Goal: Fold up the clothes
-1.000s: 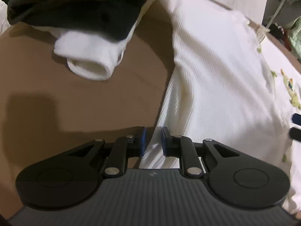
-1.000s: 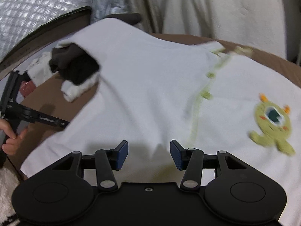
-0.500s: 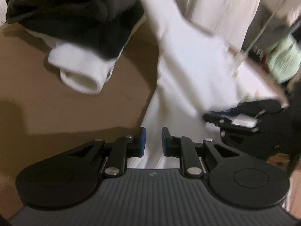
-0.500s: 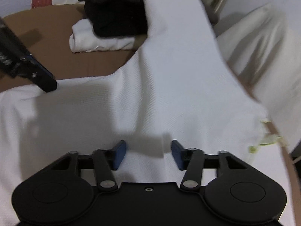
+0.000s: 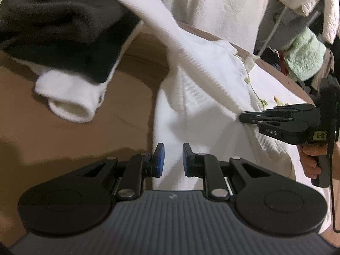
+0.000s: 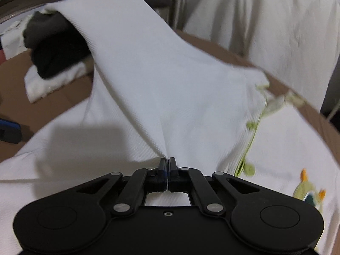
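A white ribbed garment with green trim and a green monster print lies spread on the brown table. One sleeve is draped up over a pile of dark folded clothes. My right gripper is shut on a puckered fold of the white garment near its middle. In the left wrist view the right gripper comes in from the right, held by a person's hand. My left gripper hovers over the garment's left edge, its jaws a narrow gap apart with nothing pinched.
A rolled white cloth lies under the dark pile at the table's far left. Pale draped fabric hangs behind the table. A green cloth and a cable sit beyond the right edge.
The right gripper's jaws have gone from wide apart to shut, pinching a fold of the white garment. It came into the left wrist view from the right. The left gripper's gap stayed the same.
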Demonstrator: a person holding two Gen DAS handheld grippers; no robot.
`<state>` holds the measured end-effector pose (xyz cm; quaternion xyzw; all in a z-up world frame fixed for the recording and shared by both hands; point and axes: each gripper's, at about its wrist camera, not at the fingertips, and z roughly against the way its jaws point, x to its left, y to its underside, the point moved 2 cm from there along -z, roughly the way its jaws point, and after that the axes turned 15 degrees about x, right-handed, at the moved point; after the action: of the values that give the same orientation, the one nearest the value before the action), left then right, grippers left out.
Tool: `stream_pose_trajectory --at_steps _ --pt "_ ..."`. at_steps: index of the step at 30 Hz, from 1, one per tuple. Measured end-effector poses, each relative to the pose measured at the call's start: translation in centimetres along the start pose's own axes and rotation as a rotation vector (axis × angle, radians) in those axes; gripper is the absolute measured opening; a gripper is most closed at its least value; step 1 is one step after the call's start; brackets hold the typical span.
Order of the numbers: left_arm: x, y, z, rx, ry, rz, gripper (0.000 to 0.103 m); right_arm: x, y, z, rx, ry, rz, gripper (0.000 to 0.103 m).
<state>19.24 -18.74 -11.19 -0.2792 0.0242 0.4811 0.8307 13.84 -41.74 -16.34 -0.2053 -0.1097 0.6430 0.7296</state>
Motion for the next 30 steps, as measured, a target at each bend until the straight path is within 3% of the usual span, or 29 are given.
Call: stream_pose_trajectory --at_steps 3,7,11,13,17,22,24,26,28,30 --pt "-1.4 -0.7 -1.0 0.013 -0.017 -0.057 0.017 0.3 0.3 -0.4 -0.007 -0.033 -0.007 0.001" --pt "-3.6 -1.8 -3.3 0.047 -0.052 -0.149 0.03 0.0 0.5 -0.3 -0.021 -0.058 -0.027 0.004" --pt "-4.9 -1.9 -6.4 0.127 -0.165 -0.211 0.032 -1.1 0.9 1.0 -0.045 -0.097 -0.092 0.006" --pt "-5.0 -1.8 -6.3 0.106 -0.181 -0.221 0.032 -1.4 1.8 2.2 -0.054 -0.121 -0.107 0.007" --pt "-4.1 -2.2 -5.4 0.093 -0.148 -0.144 0.032 -0.6 4.2 5.1 -0.065 -0.067 -0.051 0.008" --pt "-1.9 -4.5 -3.9 -0.03 -0.026 0.025 0.032 0.0 8.1 6.6 -0.067 -0.126 -0.022 0.008" --pt "-0.9 -6.5 -4.7 -0.045 -0.001 0.102 0.032 -0.1 9.0 6.3 -0.048 -0.125 -0.026 0.008" --pt "-0.8 -8.0 -5.6 -0.032 -0.022 0.122 0.028 -0.4 9.6 5.9 -0.033 -0.128 -0.038 0.008" --pt "-1.3 -9.1 -6.9 -0.017 -0.025 0.081 0.022 -1.0 10.0 5.8 -0.026 -0.142 -0.061 0.008" --pt "-1.4 -9.6 -8.2 0.005 -0.055 0.075 0.022 -1.4 10.3 5.9 -0.023 -0.156 -0.072 0.008"
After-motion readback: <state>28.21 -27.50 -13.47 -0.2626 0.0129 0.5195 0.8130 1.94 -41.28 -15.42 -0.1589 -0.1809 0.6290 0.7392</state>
